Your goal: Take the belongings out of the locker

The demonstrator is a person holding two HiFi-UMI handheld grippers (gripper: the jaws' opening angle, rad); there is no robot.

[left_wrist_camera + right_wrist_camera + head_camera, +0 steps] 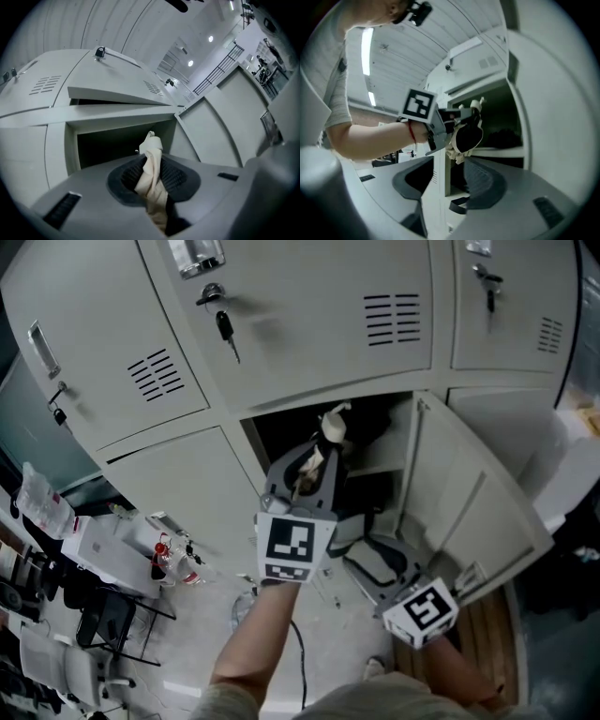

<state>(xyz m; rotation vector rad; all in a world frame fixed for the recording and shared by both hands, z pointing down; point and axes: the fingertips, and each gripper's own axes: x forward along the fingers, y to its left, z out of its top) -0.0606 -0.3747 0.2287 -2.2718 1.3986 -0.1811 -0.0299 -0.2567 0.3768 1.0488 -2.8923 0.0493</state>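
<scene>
The lower locker [309, 423] stands open, its door [469, 502] swung out to the right. My left gripper [319, 460] is at the opening, shut on a cream cloth strip [151, 178] whose end [331, 426] sticks up past the jaws. The right gripper view shows the same strip [454, 152] hanging below the left gripper [461, 126]. My right gripper [375, 563] is lower and to the right, open with nothing between its jaws. A dark bundle [504, 138] lies on the locker's shelf [497, 151]. A black strap [459, 205] shows low in the locker.
Shut lockers surround the open one; a key [225, 326] hangs from the lock above. The open door [553, 117] stands close on the right. A cluttered stand with bottles [173, 559] sits at the left, over a grey floor [216, 615].
</scene>
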